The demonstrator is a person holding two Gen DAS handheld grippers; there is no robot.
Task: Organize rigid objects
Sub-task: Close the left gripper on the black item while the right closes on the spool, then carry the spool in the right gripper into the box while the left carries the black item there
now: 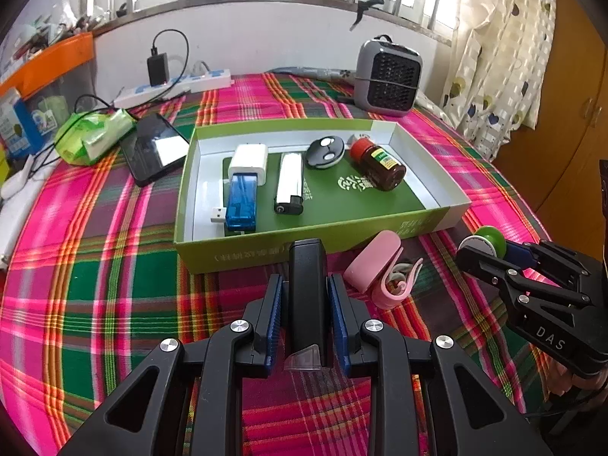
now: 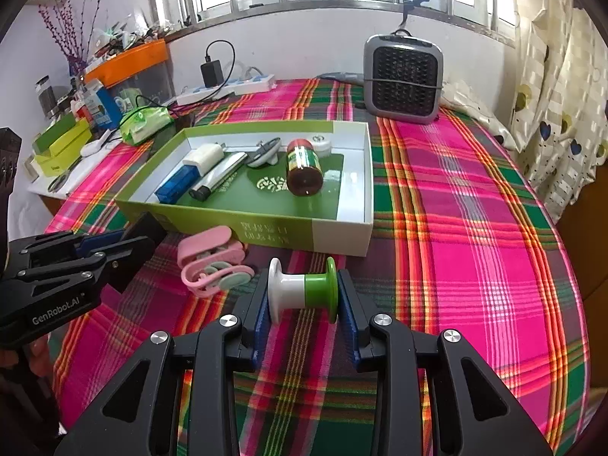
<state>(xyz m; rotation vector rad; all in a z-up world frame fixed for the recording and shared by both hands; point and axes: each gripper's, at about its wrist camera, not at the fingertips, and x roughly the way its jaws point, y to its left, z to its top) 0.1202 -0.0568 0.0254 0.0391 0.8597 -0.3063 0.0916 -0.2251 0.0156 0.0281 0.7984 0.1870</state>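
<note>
My left gripper (image 1: 305,280) is shut on a black rectangular device (image 1: 306,304) with a clear cap at its near end, held just before the green box (image 1: 266,252). My right gripper (image 2: 303,285) is shut on a white-and-green spool (image 2: 304,292) over the cloth, near the box's front wall (image 2: 342,235). In the box lie a white charger (image 1: 249,161), a blue USB device (image 1: 241,205), a white lighter (image 1: 289,186), a round key fob (image 1: 325,152) and a brown bottle (image 1: 380,165). A pink cord winder (image 1: 380,269) lies between the grippers.
A grey heater (image 1: 387,76) stands behind the box. To the left are a black phone (image 1: 154,148), a green packet (image 1: 91,136), a power strip (image 1: 174,87) with a plugged charger, and an orange-lidded bin (image 1: 49,64). A curtain (image 1: 501,57) hangs at right. Plaid cloth (image 2: 456,228) covers the table.
</note>
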